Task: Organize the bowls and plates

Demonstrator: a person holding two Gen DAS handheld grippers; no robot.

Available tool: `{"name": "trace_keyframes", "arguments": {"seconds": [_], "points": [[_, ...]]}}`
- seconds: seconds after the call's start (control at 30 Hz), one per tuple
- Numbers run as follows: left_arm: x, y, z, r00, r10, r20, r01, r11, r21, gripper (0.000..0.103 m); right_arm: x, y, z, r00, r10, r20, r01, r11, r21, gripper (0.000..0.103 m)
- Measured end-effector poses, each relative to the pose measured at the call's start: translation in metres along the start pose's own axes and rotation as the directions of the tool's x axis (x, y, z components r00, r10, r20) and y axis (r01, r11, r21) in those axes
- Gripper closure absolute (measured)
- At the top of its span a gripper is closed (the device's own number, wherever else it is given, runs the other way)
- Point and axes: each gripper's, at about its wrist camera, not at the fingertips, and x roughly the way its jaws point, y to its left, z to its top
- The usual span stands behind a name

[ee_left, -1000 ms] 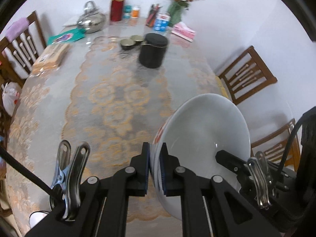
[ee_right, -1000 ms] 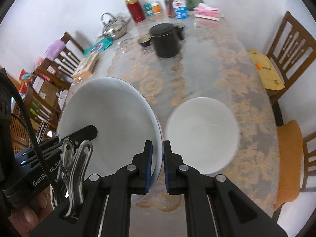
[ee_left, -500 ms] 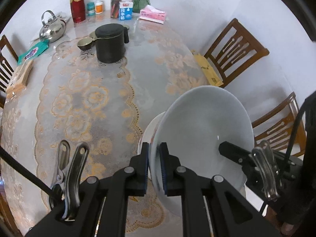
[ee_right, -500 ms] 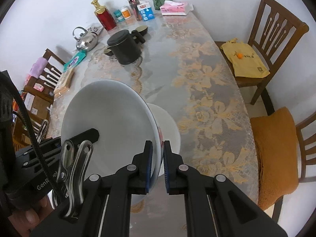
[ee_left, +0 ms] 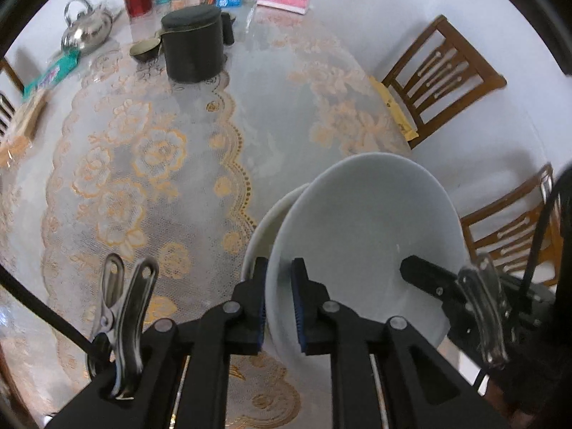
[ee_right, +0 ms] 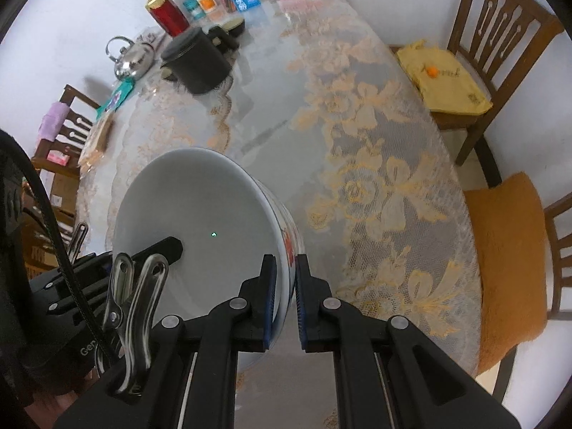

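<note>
**Large bowl, carried two-handed over second bowl: risks and sightlines**

Item: large white bowl (ee_left: 364, 250), red floral print on its outer wall. Held tilted, directly above the smaller white bowl (ee_left: 266, 228) standing on the lace-covered table (ee_left: 150, 164); whether the two touch cannot be told.

Grips: left gripper (ee_left: 278, 304) clamped on the large bowl's rim, one pad inside, one outside. Right gripper (ee_right: 285, 298) clamped likewise on the opposite rim.

Hazards, as judged:
- Thin glazed rim in narrow pads; a slip at either gripper would likely drop the large bowl onto the smaller bowl and chip both.
- The large bowl is tilted; lowered so, its foot could catch the smaller bowl's rim and push it along the cloth.
- Uneven release, one side before the other, could tip the large bowl out of the nest.

Views compared:
- Left wrist: shows an arc of the smaller bowl's rim peeking out left of the large bowl.
- Right wrist: smaller bowl entirely hidden behind the large bowl; shows instead the floral print and, right of the large bowl, a chair with a yellow bag (ee_right: 443, 78).
</note>
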Motion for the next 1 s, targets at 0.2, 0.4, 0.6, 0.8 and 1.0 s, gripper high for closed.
{"name": "trace_keyframes", "arguments": {"seconds": [0.2,0.4,0.6,0.8,1.0], "points": [[0.004,0.013,0.009,0.998,-0.067,-0.020,0.065,0.995,-0.080,0.090,-0.001,0.008,0.004,0.999,-0.028,-0.027,0.027,0.999,-0.038,0.090],[0.010,0.022,0.010,0.990,-0.121,-0.075,0.110,0.985,-0.130,0.090,-0.004,0.011,0.011,0.997,-0.048,-0.058,0.046,0.998,-0.039,0.088],[0.015,0.041,0.012,0.967,-0.220,-0.130,0.183,0.951,-0.249,0.089,-0.002,0.018,0.013,0.993,-0.069,-0.099,0.063,0.996,-0.061,0.084],[0.008,0.015,0.006,0.980,-0.157,-0.125,0.146,0.985,-0.091,0.060,0.006,0.013,0.007,0.989,-0.069,-0.128,0.066,0.997,-0.034,0.076],[-0.007,0.003,0.003,0.989,-0.122,-0.086,0.120,0.992,-0.032,0.041,-0.004,0.000,0.006,0.993,-0.056,-0.106,0.058,0.998,0.010,0.067]]}}
